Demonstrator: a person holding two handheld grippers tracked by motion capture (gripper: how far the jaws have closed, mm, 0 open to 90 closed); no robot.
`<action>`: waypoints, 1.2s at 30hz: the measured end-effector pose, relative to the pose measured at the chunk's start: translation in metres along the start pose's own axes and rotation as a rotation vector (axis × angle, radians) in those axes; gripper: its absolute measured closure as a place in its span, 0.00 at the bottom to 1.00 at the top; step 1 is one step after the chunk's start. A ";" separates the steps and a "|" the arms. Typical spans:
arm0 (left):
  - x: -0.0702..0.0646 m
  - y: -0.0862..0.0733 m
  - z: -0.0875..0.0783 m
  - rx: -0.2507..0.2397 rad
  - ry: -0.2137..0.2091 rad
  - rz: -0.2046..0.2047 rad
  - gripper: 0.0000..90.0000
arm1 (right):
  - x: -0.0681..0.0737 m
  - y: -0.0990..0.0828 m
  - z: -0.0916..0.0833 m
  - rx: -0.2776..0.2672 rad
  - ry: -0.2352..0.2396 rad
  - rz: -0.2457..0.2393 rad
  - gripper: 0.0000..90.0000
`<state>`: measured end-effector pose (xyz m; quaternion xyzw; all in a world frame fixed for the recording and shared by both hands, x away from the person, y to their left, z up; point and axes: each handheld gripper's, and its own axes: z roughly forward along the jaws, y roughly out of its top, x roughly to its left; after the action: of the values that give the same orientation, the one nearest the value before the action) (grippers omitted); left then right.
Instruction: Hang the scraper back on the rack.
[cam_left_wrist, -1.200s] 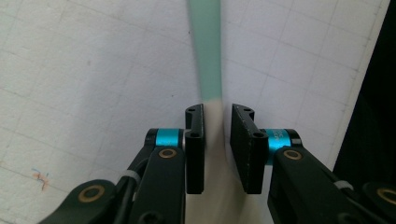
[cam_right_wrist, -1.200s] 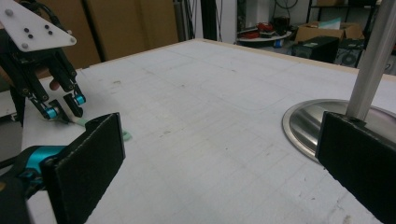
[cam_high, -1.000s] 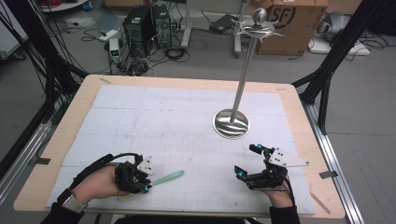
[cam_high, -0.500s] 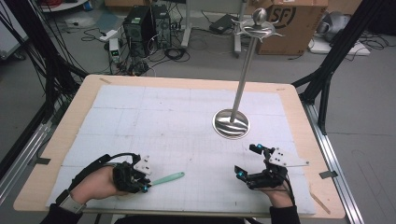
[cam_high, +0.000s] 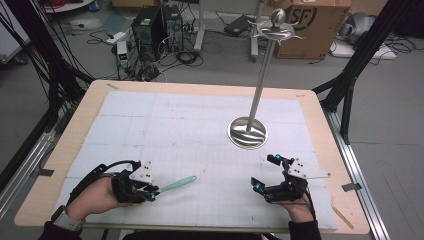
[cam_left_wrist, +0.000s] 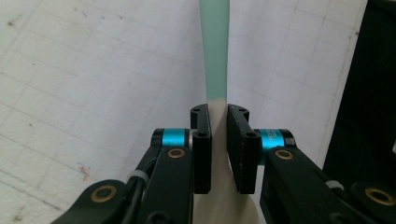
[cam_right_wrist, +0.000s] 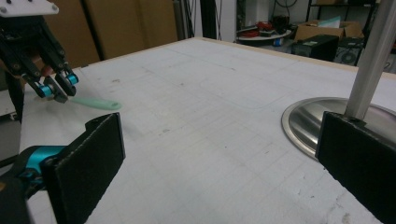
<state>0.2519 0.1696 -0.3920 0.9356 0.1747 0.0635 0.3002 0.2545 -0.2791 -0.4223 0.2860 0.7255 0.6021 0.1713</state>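
Note:
My left gripper (cam_high: 151, 192) sits near the table's front left, shut on a flat utensil with a mint-green handle (cam_high: 177, 183) and a cream lower part. The handle points right, toward the table's middle. In the left gripper view the green handle (cam_left_wrist: 214, 51) runs straight up from between the closed jaws (cam_left_wrist: 218, 122). My right gripper (cam_high: 264, 172) stands open at the front right, its two black pads (cam_right_wrist: 88, 161) wide apart with nothing between them. From the right gripper view the left gripper (cam_right_wrist: 57, 89) and the green handle (cam_right_wrist: 95, 103) show at far left.
A tall metal stand (cam_high: 261, 80) with a round shiny base (cam_high: 247, 132) rises just beyond the right gripper; hooks crown its top (cam_high: 277, 27). A white gridded mat (cam_high: 190, 130) covers the wooden table. Boxes, computers and cables lie on the floor behind.

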 end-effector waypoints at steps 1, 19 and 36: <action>0.001 0.000 -0.001 -0.008 0.002 -0.002 0.90 | 0.000 0.000 0.000 -0.001 -0.001 -0.001 0.00; 0.006 0.011 -0.008 -0.191 0.042 -0.074 0.90 | 0.000 0.000 -0.002 -0.005 -0.003 0.004 0.00; 0.015 0.029 -0.008 -0.400 0.106 -0.154 0.90 | -0.001 0.001 -0.003 -0.011 -0.003 0.007 0.00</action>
<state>0.2728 0.1573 -0.3683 0.8365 0.2450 0.1228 0.4745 0.2531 -0.2822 -0.4211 0.2883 0.7209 0.6063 0.1720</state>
